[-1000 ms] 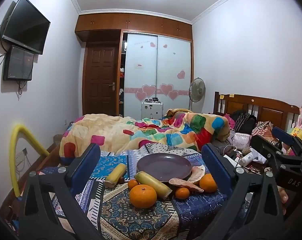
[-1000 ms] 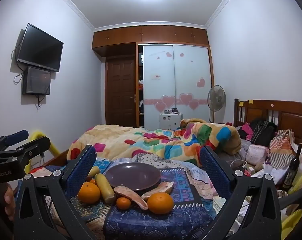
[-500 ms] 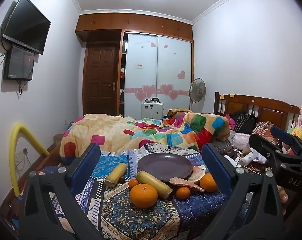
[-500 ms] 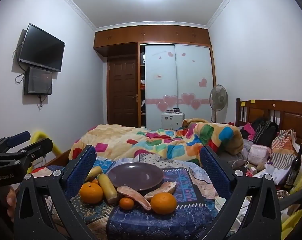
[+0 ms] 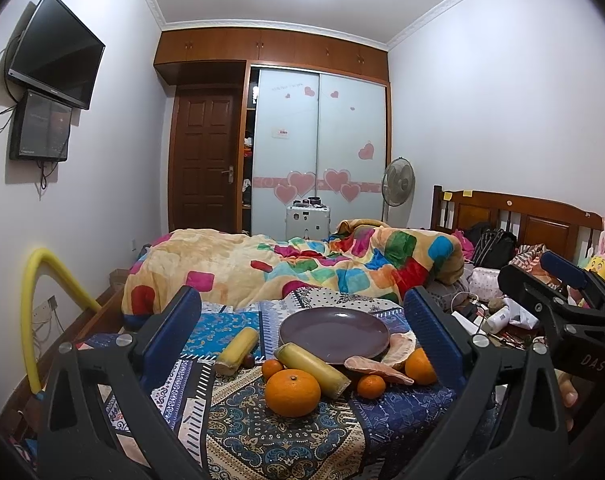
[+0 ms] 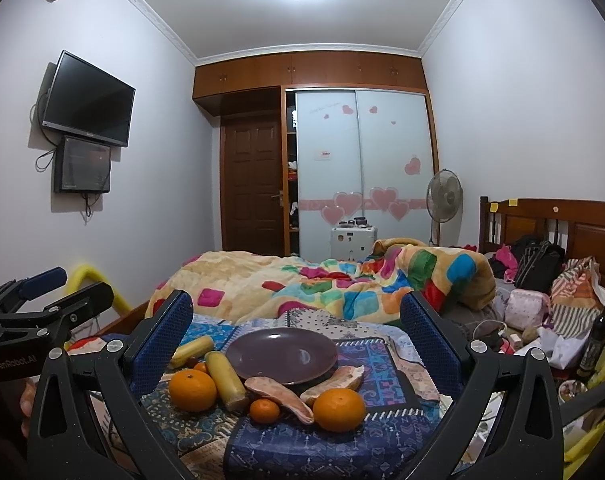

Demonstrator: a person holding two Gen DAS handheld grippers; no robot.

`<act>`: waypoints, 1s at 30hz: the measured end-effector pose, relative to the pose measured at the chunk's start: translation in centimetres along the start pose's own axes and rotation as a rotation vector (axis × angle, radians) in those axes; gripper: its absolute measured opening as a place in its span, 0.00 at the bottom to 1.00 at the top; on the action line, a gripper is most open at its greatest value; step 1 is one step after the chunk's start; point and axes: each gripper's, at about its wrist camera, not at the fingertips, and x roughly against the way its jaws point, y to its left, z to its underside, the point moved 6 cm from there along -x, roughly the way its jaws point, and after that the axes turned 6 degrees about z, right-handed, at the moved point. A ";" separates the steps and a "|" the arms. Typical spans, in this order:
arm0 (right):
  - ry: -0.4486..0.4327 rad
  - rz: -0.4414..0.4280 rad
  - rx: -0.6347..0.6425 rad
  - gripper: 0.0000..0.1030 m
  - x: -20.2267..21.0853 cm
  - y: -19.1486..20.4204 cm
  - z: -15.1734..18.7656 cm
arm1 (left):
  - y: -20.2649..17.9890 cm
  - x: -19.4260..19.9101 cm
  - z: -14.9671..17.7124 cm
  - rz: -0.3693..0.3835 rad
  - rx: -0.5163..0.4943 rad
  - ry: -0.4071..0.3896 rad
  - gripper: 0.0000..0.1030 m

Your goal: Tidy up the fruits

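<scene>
An empty purple plate (image 5: 334,334) (image 6: 281,354) sits on a patterned cloth on the bed. In front of it lie a big orange (image 5: 292,392) (image 6: 192,390), a second orange (image 5: 420,366) (image 6: 339,409), small tangerines (image 5: 371,386) (image 6: 264,410), two yellow sugarcane pieces (image 5: 312,368) (image 6: 225,378) and pink pomelo slices (image 5: 378,374) (image 6: 278,398). My left gripper (image 5: 302,332) is open and empty, held back from the fruit. My right gripper (image 6: 296,338) is open and empty too, above the near edge.
A colourful quilt (image 5: 302,268) lies heaped behind the plate. Clutter, bags and a dark bottle (image 6: 596,340) fill the right side by the wooden headboard (image 6: 562,224). A yellow foam tube (image 5: 34,300) arches at the left. The cloth's front edge drops off near me.
Both views have shifted only slightly; the right gripper has drifted a little to the left. The fruit and plate have not moved.
</scene>
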 end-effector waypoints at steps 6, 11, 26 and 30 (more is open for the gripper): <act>0.001 -0.007 0.000 1.00 -0.1 0.3 -0.1 | 0.0 0.0 0.0 -0.002 0.000 -0.002 1.00; 0.001 -0.009 0.000 1.00 -0.1 0.4 -0.1 | 0.0 0.0 0.0 -0.003 0.001 -0.003 1.00; 0.003 -0.017 0.001 1.00 0.0 1.2 -0.2 | 0.0 -0.5 0.2 -0.001 0.004 0.002 1.00; 0.003 -0.016 0.002 1.00 0.0 1.1 -0.2 | 0.0 -0.5 0.2 -0.001 0.003 0.002 1.00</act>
